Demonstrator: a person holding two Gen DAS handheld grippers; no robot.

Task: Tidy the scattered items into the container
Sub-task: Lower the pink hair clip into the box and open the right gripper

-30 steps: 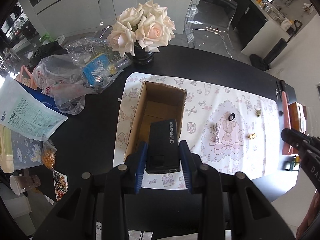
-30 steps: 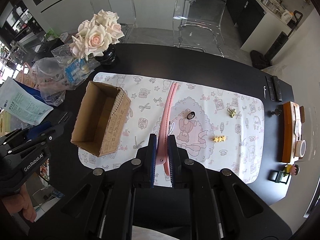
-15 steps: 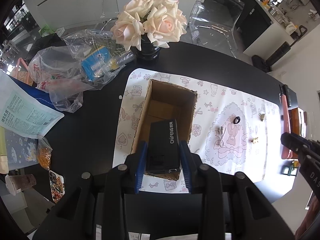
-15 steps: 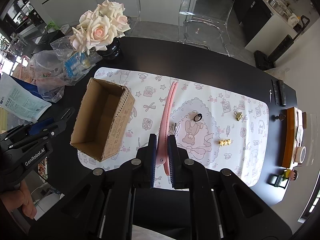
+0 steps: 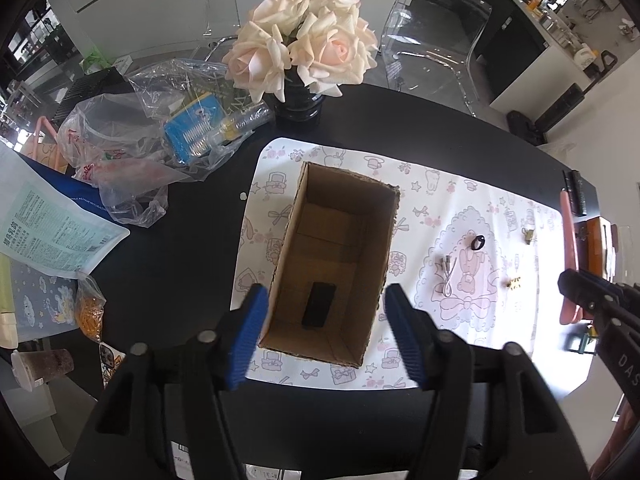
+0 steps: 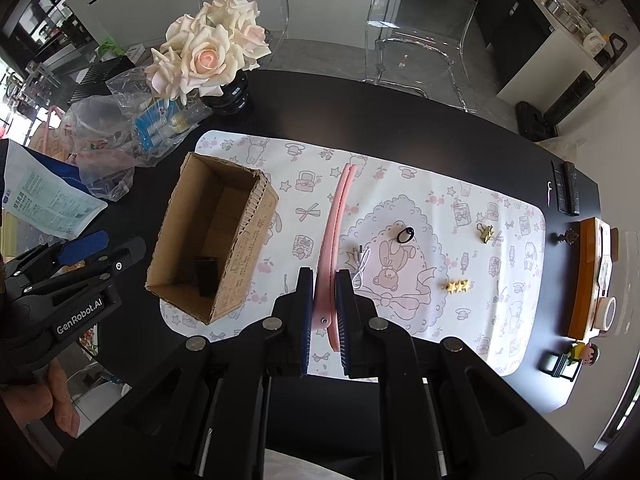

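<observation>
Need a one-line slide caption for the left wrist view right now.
Left tool opening above the box, black device lying inside; small items remain on the mat.

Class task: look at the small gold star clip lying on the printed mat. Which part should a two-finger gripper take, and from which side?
Grip the gold star clip across its narrow width, coming straight down from above. It lies flat on the mat as a short row of stars, so its long edges likely offer the only opposing faces; nothing crowds it.
</observation>
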